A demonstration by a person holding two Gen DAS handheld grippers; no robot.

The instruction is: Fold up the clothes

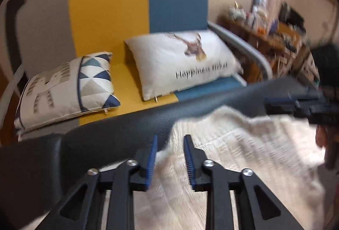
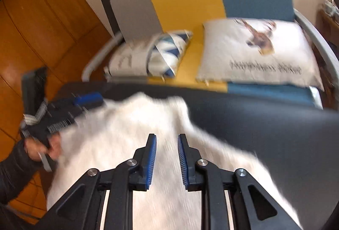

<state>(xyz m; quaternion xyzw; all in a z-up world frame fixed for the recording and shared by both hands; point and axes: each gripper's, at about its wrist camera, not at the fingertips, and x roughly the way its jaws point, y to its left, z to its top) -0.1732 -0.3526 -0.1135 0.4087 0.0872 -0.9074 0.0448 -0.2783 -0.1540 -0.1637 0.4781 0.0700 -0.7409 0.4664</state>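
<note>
Lying rumpled on the dark tabletop (image 2: pixel 264 124), the white knitted garment (image 2: pixel 131 136) spreads toward the near left edge. Both the left gripper (image 1: pixel 170 141) and the right gripper (image 2: pixel 167 141) hover over it, jaws parted and grasping nothing. Beyond, a yellow-and-blue sofa (image 1: pixel 127 7) carries a white printed cushion (image 1: pixel 180 60) and a triangle-patterned cushion (image 1: pixel 67 86).
</note>
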